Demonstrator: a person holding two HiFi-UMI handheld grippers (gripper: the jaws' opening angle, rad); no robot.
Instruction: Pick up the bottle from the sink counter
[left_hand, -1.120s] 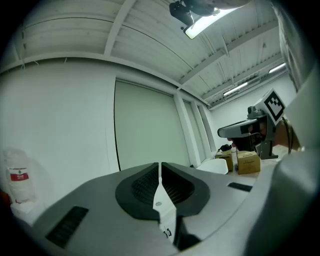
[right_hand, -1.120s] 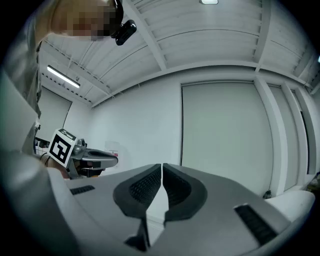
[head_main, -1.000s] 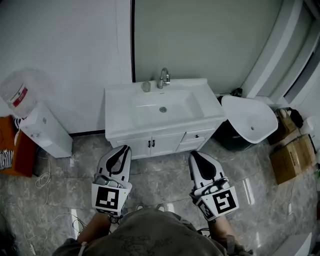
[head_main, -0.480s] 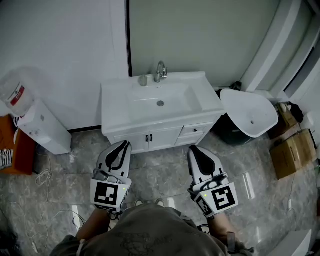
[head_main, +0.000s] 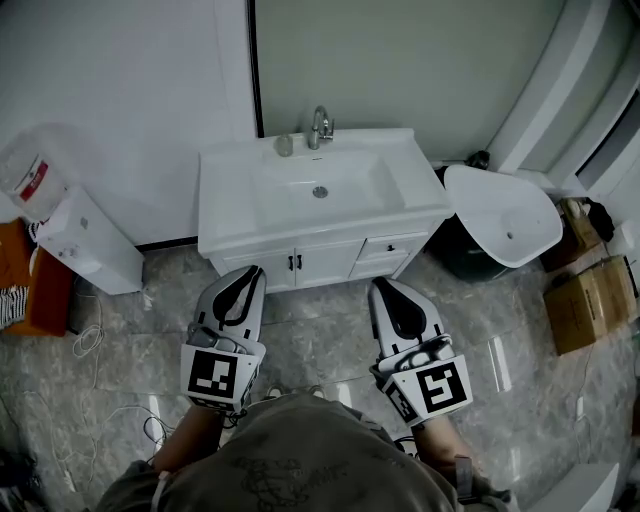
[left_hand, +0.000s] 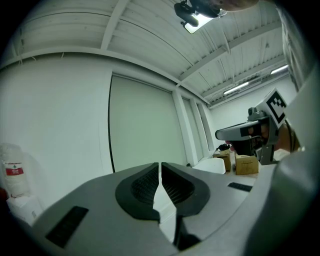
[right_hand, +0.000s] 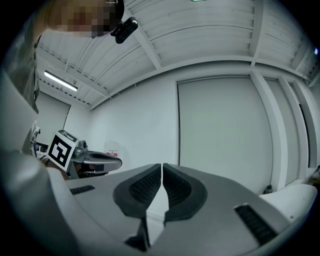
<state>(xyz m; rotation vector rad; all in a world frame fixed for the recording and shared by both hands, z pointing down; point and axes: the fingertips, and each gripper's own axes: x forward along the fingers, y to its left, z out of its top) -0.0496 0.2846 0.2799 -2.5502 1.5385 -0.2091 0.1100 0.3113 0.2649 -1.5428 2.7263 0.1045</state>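
The small bottle (head_main: 285, 146) stands at the back of the sink counter (head_main: 225, 205), just left of the faucet (head_main: 320, 127) at upper centre, well beyond the left gripper (head_main: 250, 275) and right gripper (head_main: 380, 287), both clenched on nothing, the left more nearly in line with it.

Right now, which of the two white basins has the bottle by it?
The vanity sink, centre: the small bottle stands on its back rim, left of the faucet. The loose basin at right has none.
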